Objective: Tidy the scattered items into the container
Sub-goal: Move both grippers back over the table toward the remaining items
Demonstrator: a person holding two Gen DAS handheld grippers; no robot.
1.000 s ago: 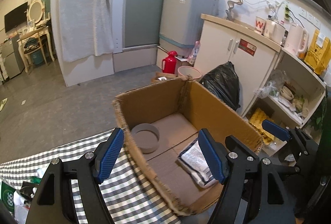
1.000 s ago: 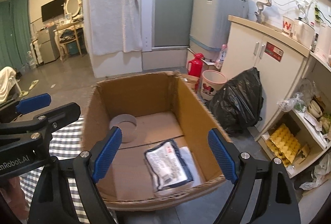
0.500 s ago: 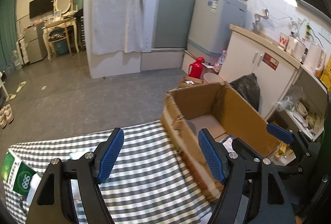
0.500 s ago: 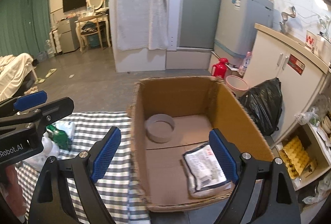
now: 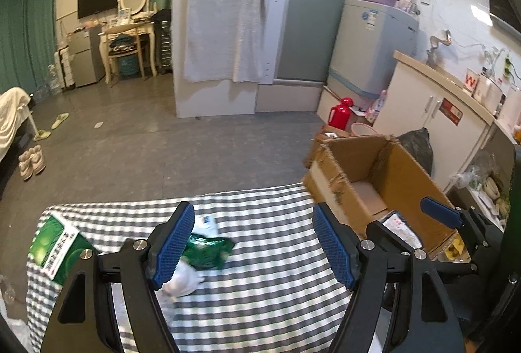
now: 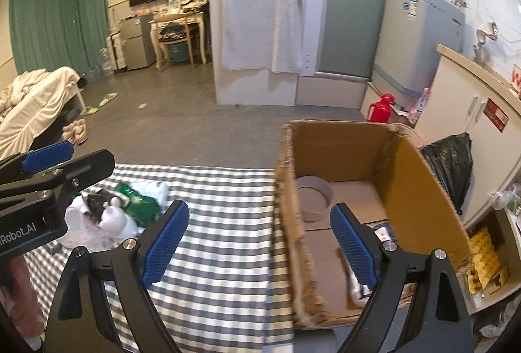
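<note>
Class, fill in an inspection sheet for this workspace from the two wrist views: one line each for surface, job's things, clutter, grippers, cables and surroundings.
Surface: checked tablecloth covers the table.
Job's things: cardboard box at the cloth's right edge, holding a grey ring-shaped item and a flat printed packet; a green packet, white wrappers and a green carton lie scattered on the cloth.
Clutter: black bin bag and red flask on the floor.
Grippers: left gripper open and empty above the cloth; right gripper open and empty, straddling the box's near wall.
Cables: wires on the wall above the counter.
Surroundings: white cabinet, washing machine, hanging towel.
</note>
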